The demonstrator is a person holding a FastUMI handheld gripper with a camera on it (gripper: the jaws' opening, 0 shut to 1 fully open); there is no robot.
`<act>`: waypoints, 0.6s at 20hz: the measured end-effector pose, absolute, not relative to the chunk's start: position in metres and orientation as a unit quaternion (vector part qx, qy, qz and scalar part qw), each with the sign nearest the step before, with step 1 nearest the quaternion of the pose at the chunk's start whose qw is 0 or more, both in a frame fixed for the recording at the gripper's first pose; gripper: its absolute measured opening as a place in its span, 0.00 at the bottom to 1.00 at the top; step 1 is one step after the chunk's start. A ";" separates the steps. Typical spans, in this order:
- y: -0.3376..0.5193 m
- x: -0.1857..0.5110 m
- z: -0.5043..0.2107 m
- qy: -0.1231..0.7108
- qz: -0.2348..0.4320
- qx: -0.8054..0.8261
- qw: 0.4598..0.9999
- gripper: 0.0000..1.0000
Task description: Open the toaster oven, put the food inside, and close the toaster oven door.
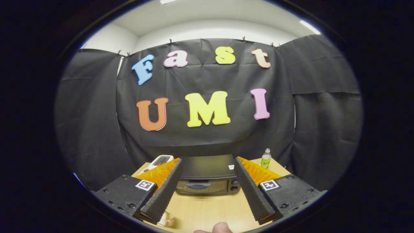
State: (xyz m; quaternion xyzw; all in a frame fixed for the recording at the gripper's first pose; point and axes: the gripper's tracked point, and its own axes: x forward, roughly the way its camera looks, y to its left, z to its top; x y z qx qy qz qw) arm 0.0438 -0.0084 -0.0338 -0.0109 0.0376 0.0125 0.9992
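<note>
A dark toaster oven [207, 178] stands on the wooden table [207, 208], its glass door shut, with a handle [198, 185] across the top of the door and knobs [234, 185] at its right. It lies beyond my fingers, seen through the gap between them. My gripper [207, 163] is open wide and holds nothing. A piece of wrapped food [166, 220] lies on the table near the base of the left finger, partly hidden by it.
A white device [159, 160] rests at the table's back left. A small green-labelled bottle [266, 158] stands at the back right, beside the oven. A fingertip [222, 227] of a person shows at the table's near edge. Black cloth walls surround the table.
</note>
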 end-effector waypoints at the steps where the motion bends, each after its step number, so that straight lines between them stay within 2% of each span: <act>1: -0.008 0.050 -0.040 0.042 0.014 -0.014 0.999 1.00; 12: 0.016 0.161 -0.161 0.121 0.045 -0.029 0.991 1.00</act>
